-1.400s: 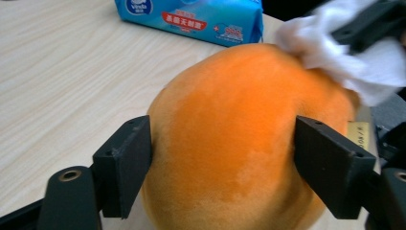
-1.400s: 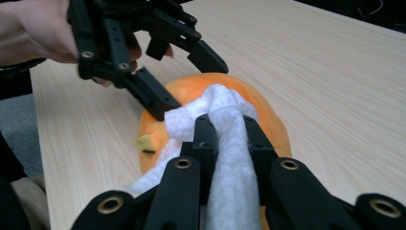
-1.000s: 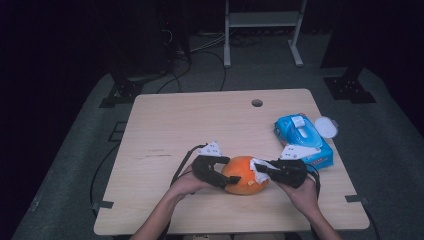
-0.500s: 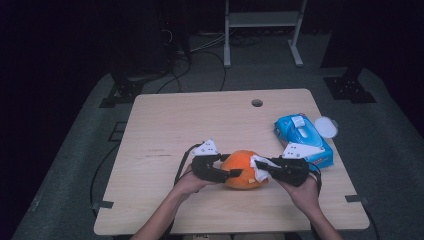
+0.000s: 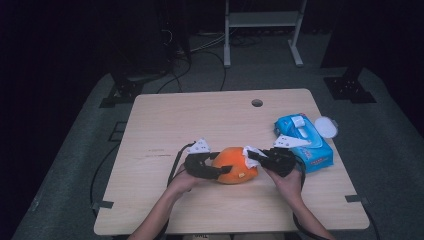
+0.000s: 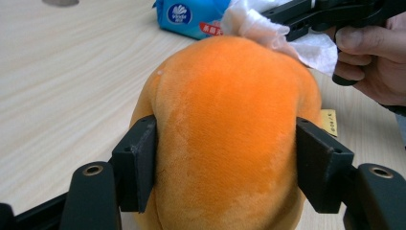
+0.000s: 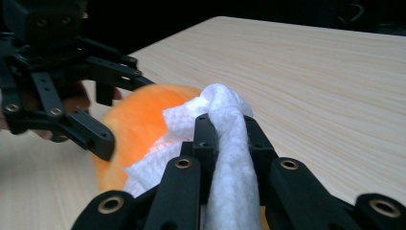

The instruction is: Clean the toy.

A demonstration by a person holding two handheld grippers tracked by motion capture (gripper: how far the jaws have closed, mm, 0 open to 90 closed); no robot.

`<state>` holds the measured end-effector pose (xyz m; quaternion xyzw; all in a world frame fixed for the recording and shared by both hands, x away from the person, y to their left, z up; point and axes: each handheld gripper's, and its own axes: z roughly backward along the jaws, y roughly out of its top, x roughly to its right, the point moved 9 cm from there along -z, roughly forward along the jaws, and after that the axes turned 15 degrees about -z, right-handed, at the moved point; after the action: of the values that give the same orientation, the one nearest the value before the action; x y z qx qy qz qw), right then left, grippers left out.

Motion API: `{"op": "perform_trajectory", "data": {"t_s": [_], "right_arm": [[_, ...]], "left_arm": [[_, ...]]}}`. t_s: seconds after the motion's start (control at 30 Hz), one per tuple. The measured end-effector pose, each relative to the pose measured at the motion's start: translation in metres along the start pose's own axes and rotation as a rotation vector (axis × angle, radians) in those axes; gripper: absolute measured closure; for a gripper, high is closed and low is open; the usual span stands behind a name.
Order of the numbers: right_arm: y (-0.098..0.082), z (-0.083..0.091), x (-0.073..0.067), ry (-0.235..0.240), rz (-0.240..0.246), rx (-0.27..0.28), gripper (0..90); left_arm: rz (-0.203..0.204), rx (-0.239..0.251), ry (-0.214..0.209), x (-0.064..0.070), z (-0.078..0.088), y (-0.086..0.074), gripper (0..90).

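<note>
An orange plush toy (image 5: 234, 165) lies on the wooden table (image 5: 200, 120) near its front edge. My left gripper (image 5: 220, 170) grips it from the left. In the left gripper view both pads (image 6: 139, 167) press into the plush's (image 6: 230, 120) sides; the jaws have just eased open a little with the toy still between them. My right gripper (image 5: 252, 156) comes in from the right, shut on a crumpled white wipe (image 5: 250, 151). In the right gripper view the wipe (image 7: 222, 103) rests against the toy's upper side (image 7: 134, 129).
A blue pack of wet wipes (image 5: 305, 142) lies at the right of the table, its round white lid (image 5: 326, 126) flipped open. A cable hole (image 5: 257, 103) sits at the table's far edge. A metal stand (image 5: 260, 30) is on the floor behind.
The left jaws went from wide open around the toy to pressing on it. The toy and both grippers shifted slightly away from the front edge, and the wipe came onto the toy.
</note>
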<state>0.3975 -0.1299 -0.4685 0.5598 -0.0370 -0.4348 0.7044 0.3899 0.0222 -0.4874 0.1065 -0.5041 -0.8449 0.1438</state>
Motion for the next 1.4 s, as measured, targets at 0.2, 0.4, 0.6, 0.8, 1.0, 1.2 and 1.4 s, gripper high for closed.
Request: {"op": "perform_trajectory", "data": {"t_s": [0.2,0.4,0.6,0.8,1.0,1.2,1.4], "right_arm": [[-0.012,0.007,0.006,-0.021,-0.028,-0.021,78.8],[-0.005,0.007,-0.019,0.028,0.048,0.003,78.9],[-0.006,0.006,-0.009,-0.013,0.034,-0.014,79.1],[-0.008,0.007,0.004,-0.036,-0.005,-0.028,79.0],[0.000,0.008,-0.020,0.029,0.037,0.006,78.7],[-0.006,0.007,-0.021,0.035,0.063,-0.031,78.7],[-0.006,0.009,-0.016,0.062,0.041,-0.049,77.9]], "left_arm": [[0.008,-0.003,-0.005,0.001,0.002,-0.004,30.2],[0.014,-0.005,-0.004,0.000,0.002,-0.005,29.8],[-0.011,-0.009,-0.009,0.003,0.002,-0.005,29.6],[-0.079,-0.025,-0.016,0.015,0.000,-0.001,27.2],[-0.135,-0.045,-0.025,0.029,-0.004,0.003,21.6],[-0.087,-0.004,-0.037,0.020,0.006,0.011,11.4],[-0.038,-0.013,-0.060,0.016,-0.001,0.002,13.0]]}}
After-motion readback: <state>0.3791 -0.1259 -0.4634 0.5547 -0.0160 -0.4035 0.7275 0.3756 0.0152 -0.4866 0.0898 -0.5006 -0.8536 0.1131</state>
